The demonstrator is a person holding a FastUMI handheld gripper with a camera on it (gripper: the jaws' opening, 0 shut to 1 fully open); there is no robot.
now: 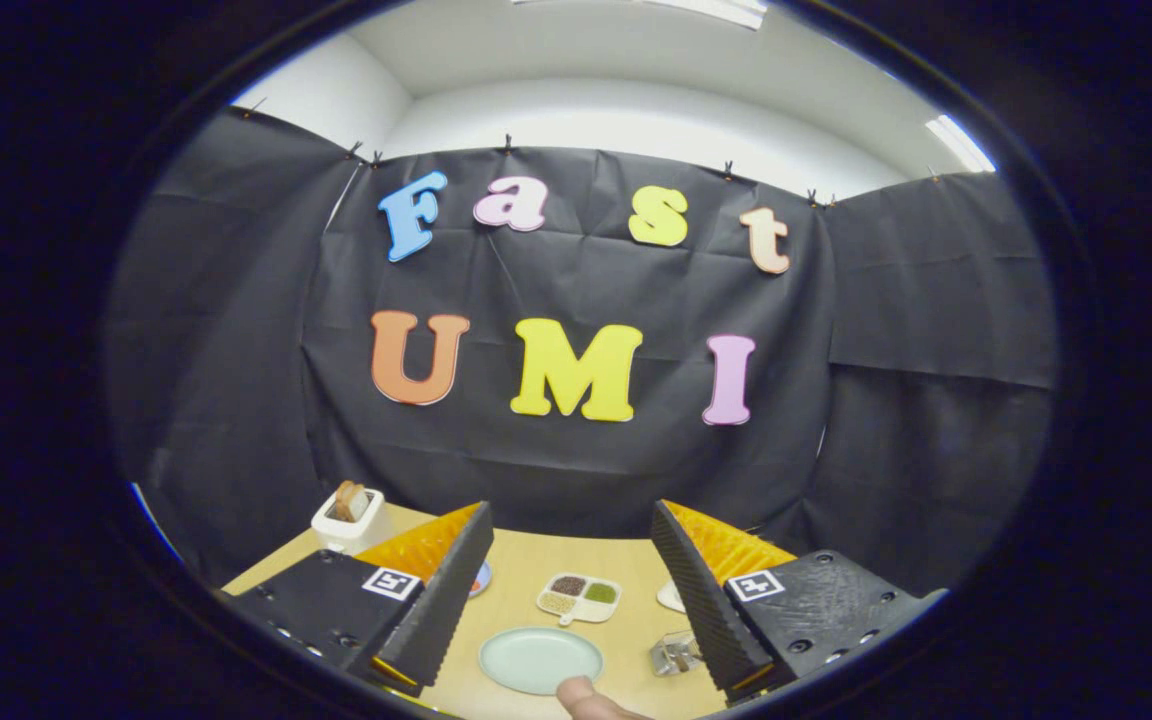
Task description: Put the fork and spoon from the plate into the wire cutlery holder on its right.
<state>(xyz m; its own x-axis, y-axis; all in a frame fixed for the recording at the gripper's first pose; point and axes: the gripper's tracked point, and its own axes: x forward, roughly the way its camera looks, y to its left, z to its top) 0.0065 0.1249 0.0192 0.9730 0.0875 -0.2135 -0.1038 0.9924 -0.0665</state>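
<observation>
Gripper (571,590) fingers spread wide, holding nothing. Between them, a pale green plate (540,659) on the wooden table (626,560); a fingertip (586,697) touches its rim at five o'clock. Metallic holder (674,653) at the plate's three o'clock. Fork and spoon cannot be made out.

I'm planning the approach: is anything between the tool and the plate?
Nothing visible blocks it. The open tool has the pale green plate between its fingers, lower down; a fingertip touches its near rim. The seasoning tray lies beyond it.

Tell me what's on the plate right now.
The plate, between the open gripper fingers, looks bare; no fork or spoon visible. A fingertip covers its near rim.
</observation>
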